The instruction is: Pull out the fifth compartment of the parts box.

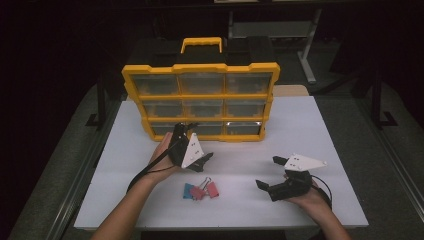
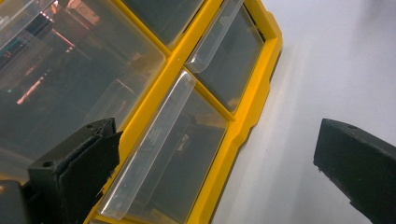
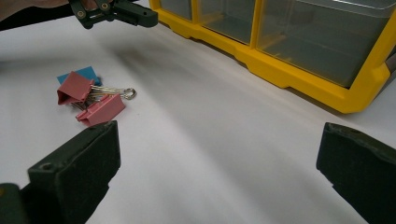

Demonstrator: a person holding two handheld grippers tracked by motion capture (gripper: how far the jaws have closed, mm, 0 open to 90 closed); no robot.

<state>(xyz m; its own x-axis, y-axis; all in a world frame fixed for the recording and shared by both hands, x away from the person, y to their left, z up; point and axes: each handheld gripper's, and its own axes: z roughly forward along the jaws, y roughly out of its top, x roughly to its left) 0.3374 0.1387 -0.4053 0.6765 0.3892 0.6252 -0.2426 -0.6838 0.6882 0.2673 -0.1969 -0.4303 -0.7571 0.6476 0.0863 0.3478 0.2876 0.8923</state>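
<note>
A yellow organizer [image 1: 200, 67] with clear drawers stands upright at the back of the white table [image 1: 300, 130]. My left gripper [image 1: 195, 142] is open, right in front of its bottom row, touching nothing. In the left gripper view that gripper [image 2: 219, 158] has jaws set wide apart, framing a clear drawer handle [image 2: 154, 149]. Three binder clips [image 1: 200, 190] lie in a bunch near the front: one blue [image 3: 80, 73] and two pink [image 3: 100, 110]. My right gripper [image 1: 270, 172] hovers open to their right; seen from its own camera, the right gripper [image 3: 217, 172] is empty.
Bare table surface lies between the clips and the organizer [image 3: 280, 70]. The left gripper [image 3: 116, 11] appears at the top of the right gripper view. Dark floor and metal frame legs [image 1: 307, 55] surround the table.
</note>
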